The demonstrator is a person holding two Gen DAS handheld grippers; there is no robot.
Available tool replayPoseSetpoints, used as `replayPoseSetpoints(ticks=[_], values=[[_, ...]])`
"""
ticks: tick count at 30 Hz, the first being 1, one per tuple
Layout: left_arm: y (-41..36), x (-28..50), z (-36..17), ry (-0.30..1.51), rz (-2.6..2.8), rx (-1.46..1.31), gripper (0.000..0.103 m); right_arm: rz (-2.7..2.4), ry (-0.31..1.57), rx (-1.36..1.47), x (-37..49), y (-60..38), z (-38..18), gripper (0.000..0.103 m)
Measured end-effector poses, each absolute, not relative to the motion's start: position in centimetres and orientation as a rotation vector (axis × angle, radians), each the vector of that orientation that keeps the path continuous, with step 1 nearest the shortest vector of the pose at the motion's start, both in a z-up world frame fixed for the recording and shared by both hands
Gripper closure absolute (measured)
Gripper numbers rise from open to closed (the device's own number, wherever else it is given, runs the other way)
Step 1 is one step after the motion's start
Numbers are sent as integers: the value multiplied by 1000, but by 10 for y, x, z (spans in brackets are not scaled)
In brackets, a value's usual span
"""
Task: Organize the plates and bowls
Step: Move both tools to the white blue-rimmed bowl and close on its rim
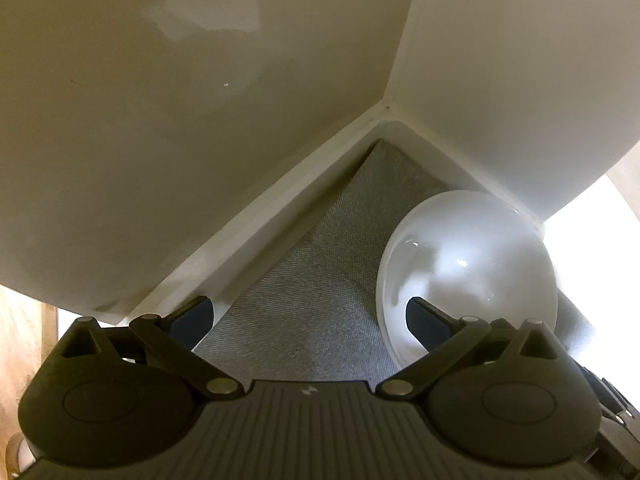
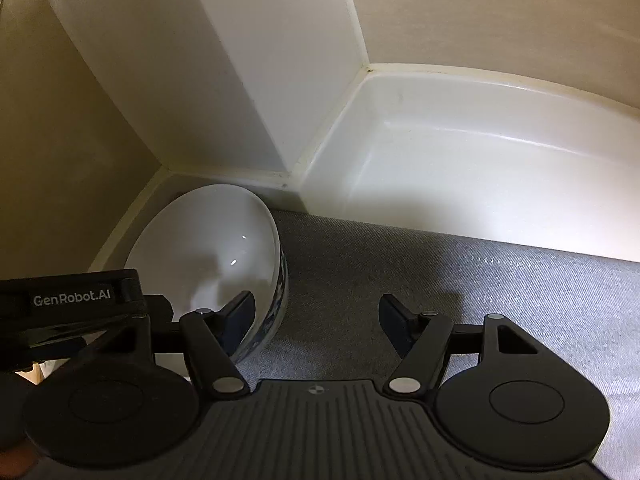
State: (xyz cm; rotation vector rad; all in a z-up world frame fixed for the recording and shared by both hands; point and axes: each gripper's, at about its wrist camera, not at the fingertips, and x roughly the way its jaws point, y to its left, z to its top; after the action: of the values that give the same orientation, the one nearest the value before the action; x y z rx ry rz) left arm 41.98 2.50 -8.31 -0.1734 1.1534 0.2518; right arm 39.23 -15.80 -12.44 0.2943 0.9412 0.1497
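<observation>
We see 1 white bowl [image 2: 224, 256] on the gray liner [image 2: 440, 300] in the shelf's back corner. Our left gripper [image 1: 310, 316] and right gripper [image 2: 316, 320] are both spread wide, holding nothing.

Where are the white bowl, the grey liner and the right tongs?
white bowl [image 2: 216, 248]: right wrist view, inner wall.
grey liner [image 1: 312, 312]: left wrist view, bare weave.
right tongs [image 2: 316, 316]: right wrist view, midway between open fingertips.
</observation>
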Motion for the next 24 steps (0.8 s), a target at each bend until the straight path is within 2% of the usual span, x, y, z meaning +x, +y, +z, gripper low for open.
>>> replayPoseSetpoints(ticks=[3,8,18,21,22,23,24], values=[[26,423,-84,1162,248,-173,1,157,941,286,393,-156,-126,33],[25,427,-86,1174,244,-168,1,177,932,286,392,-154,-123,47],[21,432,-84,1185,240,-148,1,180,932,284,391,-152,-122,50],[19,432,-82,1182,233,-135,1,186,930,285,392,-152,-123,54],[17,432,-81,1176,225,-122,3,194,930,286,391,-152,-122,60],[17,431,-79,1171,218,-116,9,207,931,286,391,-151,-121,69],[18,430,-77,1170,208,-120,23,216,930,286,390,-150,-120,74]])
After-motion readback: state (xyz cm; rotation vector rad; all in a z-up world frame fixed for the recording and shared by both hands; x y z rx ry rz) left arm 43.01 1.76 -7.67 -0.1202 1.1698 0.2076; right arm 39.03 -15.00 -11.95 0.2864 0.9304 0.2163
